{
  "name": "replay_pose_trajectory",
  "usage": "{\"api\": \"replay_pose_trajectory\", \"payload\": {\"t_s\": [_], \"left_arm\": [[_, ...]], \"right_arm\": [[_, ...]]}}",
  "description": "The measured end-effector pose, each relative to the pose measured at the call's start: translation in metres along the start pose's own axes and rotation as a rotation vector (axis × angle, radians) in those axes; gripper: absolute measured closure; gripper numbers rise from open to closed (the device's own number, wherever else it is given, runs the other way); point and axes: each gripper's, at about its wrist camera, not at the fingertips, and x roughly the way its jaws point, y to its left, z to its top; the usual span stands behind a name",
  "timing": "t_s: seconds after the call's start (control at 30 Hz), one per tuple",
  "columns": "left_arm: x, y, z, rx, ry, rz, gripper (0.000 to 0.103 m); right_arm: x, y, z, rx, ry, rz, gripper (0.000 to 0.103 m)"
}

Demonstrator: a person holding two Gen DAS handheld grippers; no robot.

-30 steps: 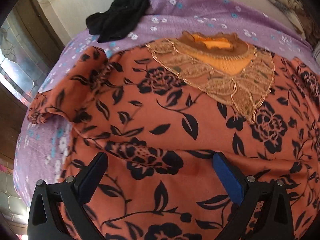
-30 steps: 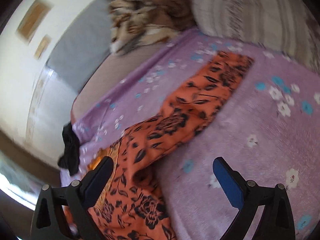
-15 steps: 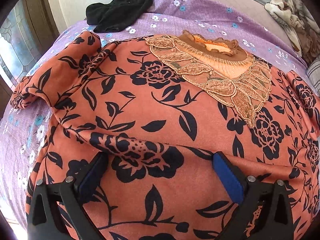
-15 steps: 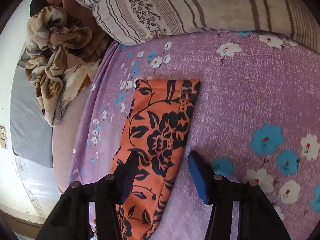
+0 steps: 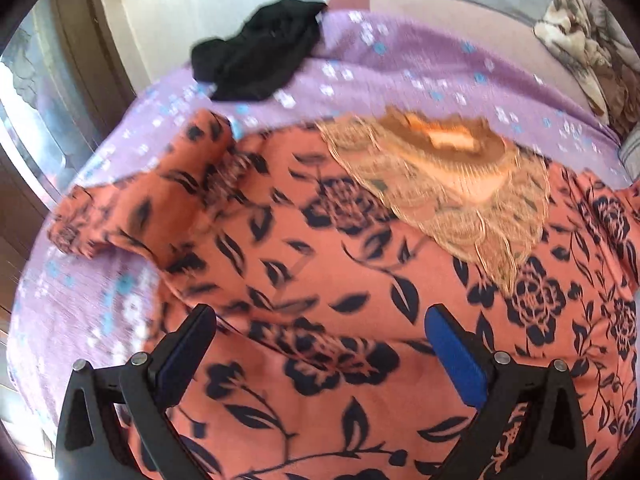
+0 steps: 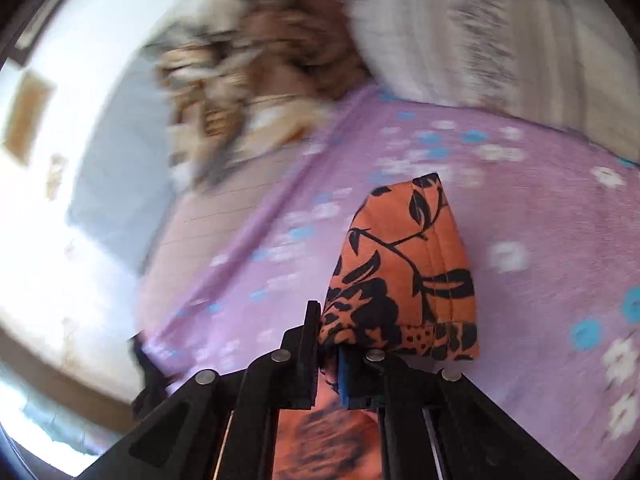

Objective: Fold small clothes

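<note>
right tongs (image 6: pixel 329 354): just closed, pinching sleeve end (image 6: pixel 404 276), lifted off bed
left tongs (image 5: pixel 320 350): spread, above top's lower body, nothing gripped
top (image 5: pixel 320 264): orange floral, flat on bed, lace collar (image 5: pixel 448 184) far side, other sleeve (image 5: pixel 132 216) crumpled at left
bed (image 5: pixel 380 60): purple floral sheet
black cloth (image 5: pixel 256 60): far edge, apart from top

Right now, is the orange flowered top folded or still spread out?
Mostly spread: the orange flowered top lies flat on the purple bedsheet, only its sleeve end pinched in the shut right gripper.
</note>
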Motion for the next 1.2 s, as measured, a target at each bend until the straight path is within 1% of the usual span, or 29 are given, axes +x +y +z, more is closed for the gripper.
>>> {"api": "replay_pose_trajectory", "payload": {"t_s": [0.07,0.17,0.23,0.3,0.37,0.4,0.47,0.5,0.53,0.57,0.6,0.63,0.67,0.73,0.8,0.87,0.9,0.93,0.97,1.0,1.03,1.07,1.17,1.2], "left_arm": [[-0.004,0.010,0.006,-0.009,-0.035,0.034,0.000],[-0.003,0.028,0.014,-0.065,-0.041,0.045,0.000],[-0.001,0.043,0.017,-0.121,-0.033,0.032,0.000],[-0.003,0.057,0.014,-0.172,-0.034,0.034,0.000],[-0.002,0.067,0.014,-0.213,-0.040,0.047,0.000],[-0.002,0.072,0.012,-0.231,-0.040,0.046,0.000],[-0.001,0.079,0.011,-0.257,-0.034,0.022,0.000],[-0.002,0.081,0.010,-0.267,-0.031,0.001,0.000],[-0.001,0.083,0.010,-0.274,-0.030,-0.026,0.000],[-0.002,0.084,0.010,-0.278,-0.029,-0.056,0.000],[-0.002,0.085,0.010,-0.281,-0.029,-0.088,0.000],[-0.001,0.086,0.010,-0.286,-0.030,-0.121,0.000],[-0.001,0.086,0.011,-0.291,-0.031,-0.157,0.000],[-0.001,0.083,0.013,-0.298,-0.035,-0.230,0.001],[-0.003,0.075,0.014,-0.284,-0.047,-0.301,0.004],[-0.004,0.064,0.015,-0.250,-0.046,-0.369,0.005],[-0.002,0.058,0.015,-0.231,-0.036,-0.386,0.006],[0.000,0.052,0.014,-0.213,-0.023,-0.385,0.006],[0.003,0.046,0.014,-0.197,-0.013,-0.380,0.009],[0.006,0.040,0.013,-0.185,-0.002,-0.383,0.012],[0.010,0.035,0.013,-0.172,0.015,-0.402,0.018],[0.014,0.031,0.013,-0.162,0.034,-0.428,0.020],[0.027,0.019,0.014,-0.144,0.072,-0.485,0.021],[0.031,0.015,0.014,-0.138,0.081,-0.501,0.025]], "right_arm": [[-0.002,0.042,-0.023,-0.078,0.035,0.102,0.096],[0.003,0.102,-0.067,-0.195,0.120,0.227,0.096],[0.013,0.131,-0.101,-0.254,0.181,0.282,0.096],[0.030,0.150,-0.139,-0.291,0.263,0.317,0.096],[0.051,0.161,-0.179,-0.326,0.352,0.318,0.096],[0.060,0.163,-0.200,-0.338,0.403,0.315,0.092],[0.079,0.165,-0.238,-0.365,0.509,0.294,0.091],[0.087,0.167,-0.256,-0.389,0.560,0.269,0.087],[0.088,0.164,-0.272,-0.414,0.603,0.248,0.074],[0.090,0.160,-0.280,-0.431,0.637,0.229,0.065],[0.087,0.156,-0.286,-0.432,0.657,0.224,0.047],[0.082,0.154,-0.287,-0.423,0.665,0.229,0.043],[0.076,0.151,-0.285,-0.413,0.663,0.240,0.043],[0.056,0.148,-0.272,-0.409,0.615,0.252,0.043],[0.032,0.143,-0.259,-0.445,0.548,0.225,0.043],[0.016,0.142,-0.247,-0.482,0.489,0.166,0.043],[0.010,0.137,-0.243,-0.495,0.472,0.141,0.043],[0.008,0.137,-0.237,-0.497,0.461,0.122,0.043],[0.007,0.133,-0.233,-0.490,0.452,0.111,0.043],[0.007,0.128,-0.229,-0.476,0.447,0.104,0.043],[0.010,0.123,-0.225,-0.457,0.451,0.097,0.043],[0.014,0.118,-0.223,-0.435,0.463,0.091,0.043],[0.025,0.106,-0.224,-0.382,0.519,0.073,0.044],[0.030,0.104,-0.228,-0.381,0.538,0.059,0.044]]}}
